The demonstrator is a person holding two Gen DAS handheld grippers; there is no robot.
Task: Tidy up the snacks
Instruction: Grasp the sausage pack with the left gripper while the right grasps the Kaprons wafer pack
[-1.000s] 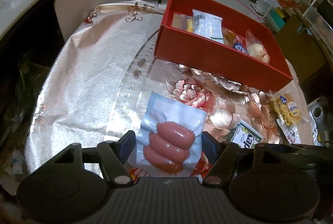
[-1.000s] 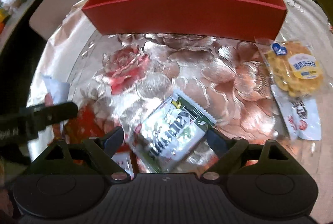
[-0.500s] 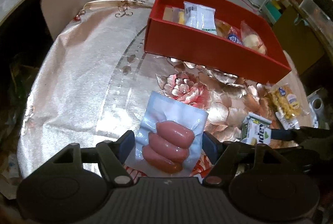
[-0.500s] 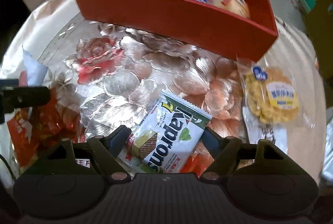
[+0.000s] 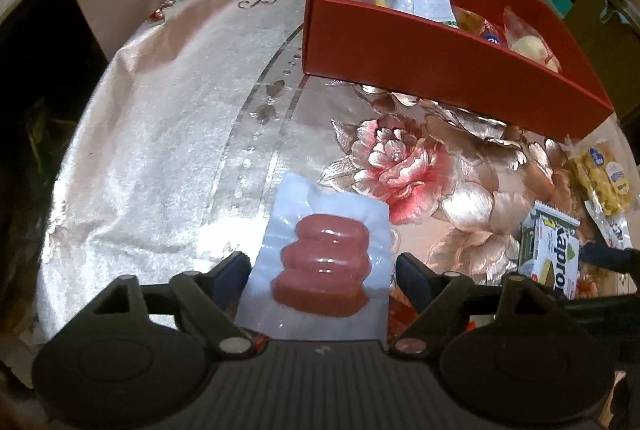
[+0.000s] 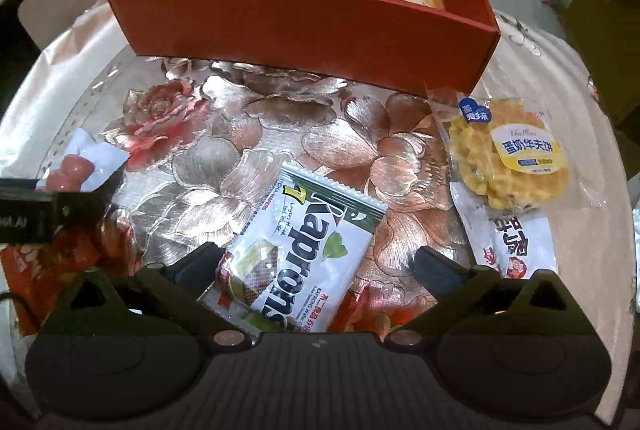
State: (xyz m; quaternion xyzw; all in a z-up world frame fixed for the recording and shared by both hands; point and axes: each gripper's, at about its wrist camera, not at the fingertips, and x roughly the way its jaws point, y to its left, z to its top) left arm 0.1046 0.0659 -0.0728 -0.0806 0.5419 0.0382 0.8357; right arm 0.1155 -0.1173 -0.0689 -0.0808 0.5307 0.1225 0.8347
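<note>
The surface (image 5: pixel 168 134) is a round one under a slippery, shiny floral cloth, and that's the first risk here: flat packets can just skate on it instead of lifting. The red box (image 6: pixel 304 26) sits toward the far edge, already holding several snacks, so whatever goes in next could land on top and slide back out over the low wall.

The yellow waffle pack (image 6: pixel 506 160) lies near the right edge, overlapping a white-and-red packet (image 6: pixel 516 250) that could get dragged along with it.

The wafer pack (image 6: pixel 304 254) lies flat and slanted between the fingers of the right tool (image 6: pixel 320 266), whose jaws are opening wide with nothing pressed. Because it sits crooked, a squeeze probably catches corners and buckles it. It also overlaps another wrapper underneath.

The sausage pack (image 5: pixel 320 262) lies toward the near edge, between the fingers of the left tool (image 5: pixel 322 270), jaws also opening, not touching it. That glossy vacuum film looks slick; a pinch could squirt it out.

Both tools are close together, so a bump seems possible.
</note>
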